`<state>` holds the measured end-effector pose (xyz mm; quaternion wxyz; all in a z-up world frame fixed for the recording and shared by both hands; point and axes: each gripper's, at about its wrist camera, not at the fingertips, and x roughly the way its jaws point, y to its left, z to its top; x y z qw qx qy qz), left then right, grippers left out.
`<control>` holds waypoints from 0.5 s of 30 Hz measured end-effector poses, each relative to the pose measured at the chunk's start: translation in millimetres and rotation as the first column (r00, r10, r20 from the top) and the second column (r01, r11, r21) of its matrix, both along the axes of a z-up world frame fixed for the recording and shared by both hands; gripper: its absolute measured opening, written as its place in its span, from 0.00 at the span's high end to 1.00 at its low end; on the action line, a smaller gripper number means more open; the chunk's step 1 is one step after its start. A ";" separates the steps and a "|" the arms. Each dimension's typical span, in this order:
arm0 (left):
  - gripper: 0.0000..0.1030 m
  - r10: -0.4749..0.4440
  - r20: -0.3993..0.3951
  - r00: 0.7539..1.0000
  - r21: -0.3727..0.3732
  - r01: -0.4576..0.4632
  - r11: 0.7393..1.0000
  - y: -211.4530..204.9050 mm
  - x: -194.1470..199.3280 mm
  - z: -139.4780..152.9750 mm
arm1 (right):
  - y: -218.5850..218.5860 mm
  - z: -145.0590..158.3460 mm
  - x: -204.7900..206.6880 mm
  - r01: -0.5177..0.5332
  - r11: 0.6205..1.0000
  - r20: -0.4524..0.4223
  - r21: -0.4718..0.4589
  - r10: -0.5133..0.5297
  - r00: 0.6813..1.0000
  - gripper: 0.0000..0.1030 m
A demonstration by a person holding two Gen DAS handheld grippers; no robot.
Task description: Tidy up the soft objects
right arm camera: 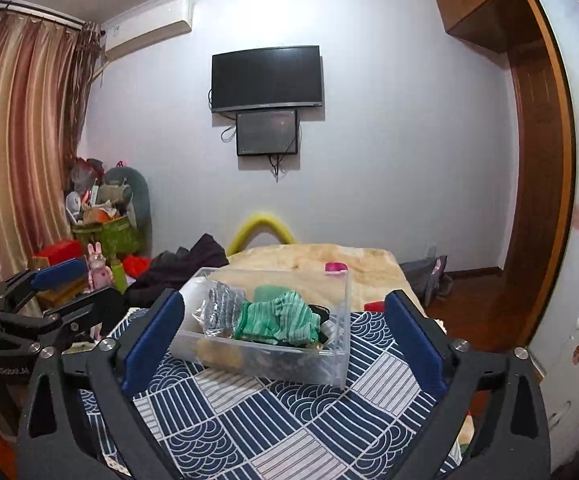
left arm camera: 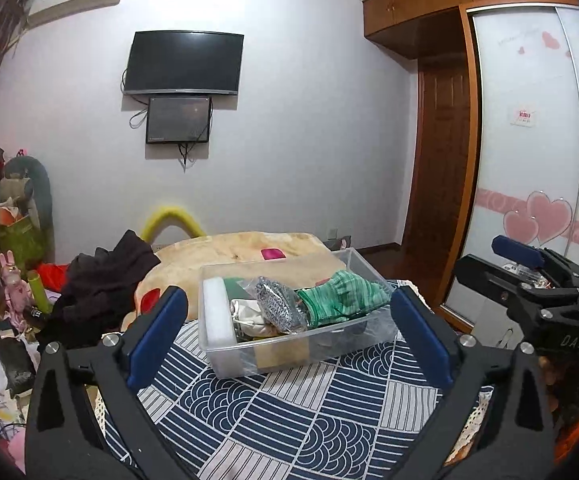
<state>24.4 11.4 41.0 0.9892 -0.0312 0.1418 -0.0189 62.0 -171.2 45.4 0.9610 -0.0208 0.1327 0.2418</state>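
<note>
A clear plastic box (left arm camera: pixel 363 330) (right arm camera: pixel 339 364) stands on a navy and white patterned cloth (left arm camera: pixel 289 420) (right arm camera: pixel 269 420). It holds a green striped garment (left arm camera: pixel 339 300) (right arm camera: pixel 277 318), a grey knitted piece (left arm camera: pixel 279 306) (right arm camera: pixel 221 304), a white foam block (left arm camera: pixel 218 312) and cream fabric (left arm camera: pixel 245 316). My left gripper (left arm camera: pixel 289 320) is open and empty, its blue pads wide on either side of the box, short of it. My right gripper (right arm camera: pixel 283 326) is open and empty, likewise in front of the box. Each gripper shows at the edge of the other's view, the right one (left arm camera: pixel 529 264) and the left one (right arm camera: pixel 55 280).
A tan blanket (left arm camera: pixel 249 248) (right arm camera: pixel 329 260) covers the bed behind the box, with a pink item (left arm camera: pixel 272 254) (right arm camera: pixel 335 267) on it. Dark clothes (left arm camera: pixel 101 280) (right arm camera: pixel 185 264) are heaped at the left. Clutter and a green bag (left arm camera: pixel 5 236) fill the far left. A wardrobe (left arm camera: pixel 529 160) stands at the right.
</note>
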 end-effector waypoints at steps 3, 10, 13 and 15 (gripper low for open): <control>0.00 0.006 0.002 1.000 0.011 -0.006 1.000 -1.4 -4.5 -0.5 | 1.3 -0.8 -2.8 0.001 1.000 0.005 0.001 -0.001 1.000 0.01; 0.00 0.018 0.006 1.000 0.006 -0.018 1.000 -2.6 -9.7 -4.8 | 1.7 -8.4 -9.2 -0.006 1.000 0.003 0.001 0.006 1.000 0.01; 0.00 0.024 0.007 1.000 0.008 -0.024 1.000 -2.9 -9.8 -6.6 | 1.6 -9.6 -11.8 -0.006 1.000 0.002 0.001 0.006 1.000 0.01; 0.00 0.024 0.005 1.000 0.006 -0.024 1.000 -3.1 -9.4 -6.8 | 1.9 -9.6 -11.3 -0.006 1.000 -0.003 0.005 0.006 1.000 0.01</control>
